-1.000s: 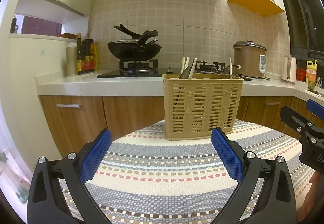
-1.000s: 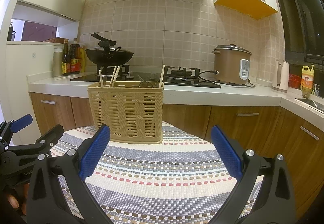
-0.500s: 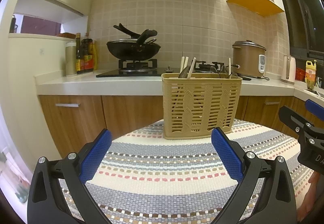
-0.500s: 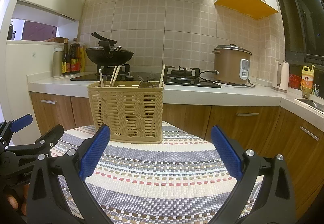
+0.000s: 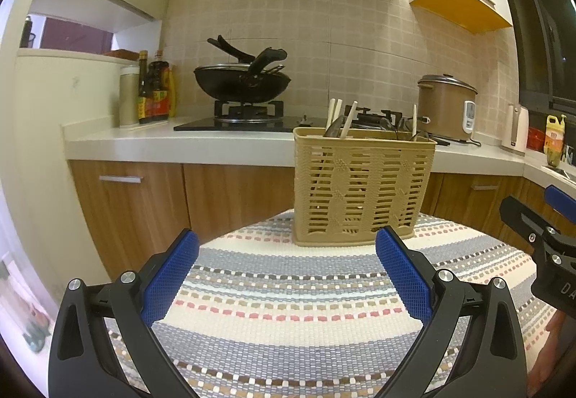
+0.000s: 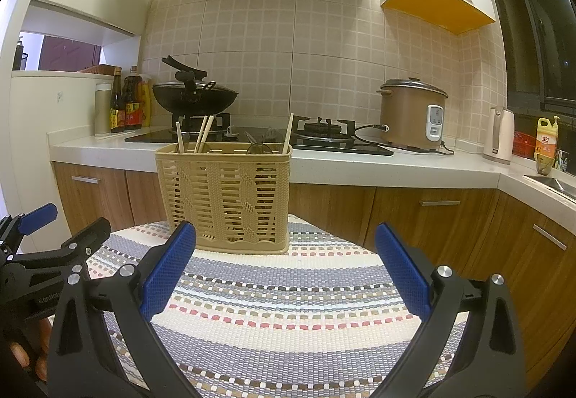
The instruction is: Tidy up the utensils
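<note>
We have both tools up over the striped mat [image 5: 288,293], and nothing is gripped. On the left, the left hand-held gripper [image 5: 286,275] has its blue pads [image 5: 169,275] spread wide with only mat between them; it hovers near the mat's front. Straight ahead of it, a little to the right of centre in the left wrist view, the basket [image 5: 360,189] stands upright on the far part of the mat, slatted and tan, well clear of both tools. Out of its top poke pale chopsticks [image 5: 347,119] leaning toward the left end, one more upright stick near the right end, and some dark utensils [image 6: 262,146] between, too small for us to name. Moving right, the right hand-held gripper [image 6: 286,272] is likewise wide open and empty; in its own view the basket sits left of centre, just beyond its left pad. Behind the mat runs the kitchen worktop [image 6: 360,171], with bottles [image 6: 126,103] at the left, a wok [image 6: 194,97] on the hob, then a rice cooker [image 6: 414,117] and a kettle [image 6: 498,135] further right. At the lower left edge of the right wrist view we glimpse fingertips [image 6: 18,354] wrapped around the left tool.
</note>
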`<state>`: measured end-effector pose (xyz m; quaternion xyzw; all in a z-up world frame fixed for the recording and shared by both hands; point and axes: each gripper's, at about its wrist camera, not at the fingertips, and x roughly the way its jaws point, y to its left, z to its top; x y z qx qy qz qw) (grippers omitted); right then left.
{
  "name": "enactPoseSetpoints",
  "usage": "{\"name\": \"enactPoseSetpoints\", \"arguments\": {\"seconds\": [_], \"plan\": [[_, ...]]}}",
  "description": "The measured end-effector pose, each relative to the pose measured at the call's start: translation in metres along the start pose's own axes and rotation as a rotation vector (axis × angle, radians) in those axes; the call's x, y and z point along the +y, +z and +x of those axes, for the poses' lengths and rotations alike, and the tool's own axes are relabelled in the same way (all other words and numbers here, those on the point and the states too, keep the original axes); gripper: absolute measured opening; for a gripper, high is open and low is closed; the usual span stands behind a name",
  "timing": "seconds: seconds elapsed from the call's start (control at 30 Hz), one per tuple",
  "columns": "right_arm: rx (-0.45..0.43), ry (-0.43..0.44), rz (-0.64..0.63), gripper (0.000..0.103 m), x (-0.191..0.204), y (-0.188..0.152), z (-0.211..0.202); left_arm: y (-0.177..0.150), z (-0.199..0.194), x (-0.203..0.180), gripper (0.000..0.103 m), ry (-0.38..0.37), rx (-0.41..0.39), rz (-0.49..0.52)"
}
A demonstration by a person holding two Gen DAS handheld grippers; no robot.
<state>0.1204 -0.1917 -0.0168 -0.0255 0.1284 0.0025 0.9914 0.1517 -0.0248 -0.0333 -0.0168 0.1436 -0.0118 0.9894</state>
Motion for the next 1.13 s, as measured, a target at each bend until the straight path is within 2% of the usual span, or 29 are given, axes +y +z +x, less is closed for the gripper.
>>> {"name": "enactPoseSetpoints", "arguments": {"seconds": [0.6, 0.8, 1.0, 1.13], "plan": [[0.002, 0.002, 0.000, 0.095, -0.001, -0.001, 0.000, 0.000, -0.002, 0.002, 0.095, 0.011, -0.011, 0.005], [0.001, 0.003, 0.000, 0.095, -0.001, -0.001, 0.001, 0.000, -0.010, -0.004, 0.095, 0.038, -0.065, 0.056], [0.005, 0.000, 0.007, 0.095, -0.004, 0.000, 0.002, 0.002, -0.008, -0.003, 0.096, -0.014, -0.034, 0.046], [0.010, 0.003, 0.022, 0.095, -0.007, 0.001, 0.002, 0.002, -0.008, 0.001, 0.096, -0.002, -0.038, 0.034]]}}
